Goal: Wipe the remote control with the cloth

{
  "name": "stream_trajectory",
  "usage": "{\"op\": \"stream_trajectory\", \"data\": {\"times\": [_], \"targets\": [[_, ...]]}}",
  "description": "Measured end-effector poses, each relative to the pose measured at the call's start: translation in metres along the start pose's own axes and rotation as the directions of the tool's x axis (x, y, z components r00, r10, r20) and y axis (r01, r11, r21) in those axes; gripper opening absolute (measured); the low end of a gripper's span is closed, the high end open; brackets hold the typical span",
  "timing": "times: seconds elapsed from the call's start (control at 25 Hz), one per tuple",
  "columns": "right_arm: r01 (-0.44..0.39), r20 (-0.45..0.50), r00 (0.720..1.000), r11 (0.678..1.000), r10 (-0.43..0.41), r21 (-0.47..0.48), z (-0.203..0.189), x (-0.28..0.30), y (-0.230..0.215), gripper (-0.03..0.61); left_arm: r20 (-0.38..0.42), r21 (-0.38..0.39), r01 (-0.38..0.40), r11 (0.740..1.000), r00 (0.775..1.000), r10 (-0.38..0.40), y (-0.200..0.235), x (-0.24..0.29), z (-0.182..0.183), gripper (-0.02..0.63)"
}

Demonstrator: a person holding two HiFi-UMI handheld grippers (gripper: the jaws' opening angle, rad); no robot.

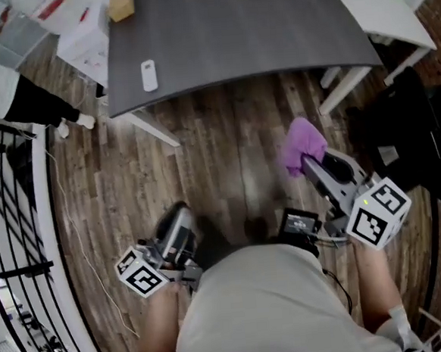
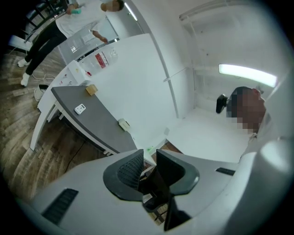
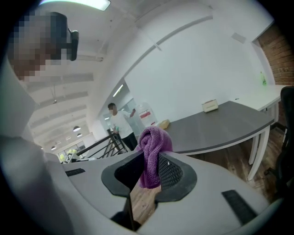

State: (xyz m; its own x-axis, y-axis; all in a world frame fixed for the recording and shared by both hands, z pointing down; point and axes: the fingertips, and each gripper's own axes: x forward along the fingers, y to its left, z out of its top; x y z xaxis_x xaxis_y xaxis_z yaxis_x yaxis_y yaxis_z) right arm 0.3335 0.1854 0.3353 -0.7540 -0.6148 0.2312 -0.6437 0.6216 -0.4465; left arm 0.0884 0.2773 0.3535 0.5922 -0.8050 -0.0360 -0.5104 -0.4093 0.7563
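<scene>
Right tool (image 1: 307, 162) grips cloth (image 1: 303, 142); remote (image 1: 149, 75) near table (image 1: 270, 31) edge.

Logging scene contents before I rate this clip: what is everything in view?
dark grey curved-edge table: one, grey top, white legs, ahead
small white rectangular remote control: one, white, on the grey table's left part
tan cardboard box: one, tan, grey table's far edge
white desk: one, white, far right
black chair: one, black, right
black metal railing: one, black, left
bystander: one, white top, black trousers, far left
purple terry cloth: one, purple, in right tongs
right tongs: one, grey, clamped on cloth
left tongs: one, grey, narrowly apart, empty
</scene>
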Motion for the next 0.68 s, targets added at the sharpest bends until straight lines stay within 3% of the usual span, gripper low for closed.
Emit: {"op": "stream_trajectory", "data": {"times": [0.08, 0.12, 0.32, 0.52, 0.68], "targets": [[0.038, -0.026, 0.999, 0.997, -0.037, 0.060, -0.022, -0.041, 0.016, 0.092, -0.066, -0.090, 0.021, 0.996, 0.997, -0.027, -0.016, -0.004, -0.037, 0.086], [0.037, -0.029, 0.999, 0.996, -0.035, 0.080, -0.024, -0.046, 0.033, 0.091, -0.075, -0.109, 0.034, 0.993, 0.996, -0.043, -0.023, -0.008, -0.039, 0.086], [-0.181, -0.034, 0.983, 0.983, 0.182, 0.034, -0.014, 0.025, 0.125, 0.091, 0.046, -0.032, 0.058, 0.998, 0.997, -0.056, -0.028, -0.052, 0.015, 0.084], [-0.340, -0.139, 0.931, 0.940, 0.339, 0.013, -0.053, 0.072, 0.217, 0.091, 0.128, -0.050, 0.016, 0.999, 0.992, -0.009, -0.008, -0.117, 0.031, 0.082], [-0.411, -0.213, 0.888, 0.911, 0.408, 0.029, -0.092, 0.099, 0.283, 0.090, 0.173, -0.060, -0.005, 0.998, 0.985, 0.015, 0.010, -0.170, 0.048, 0.080]]}}
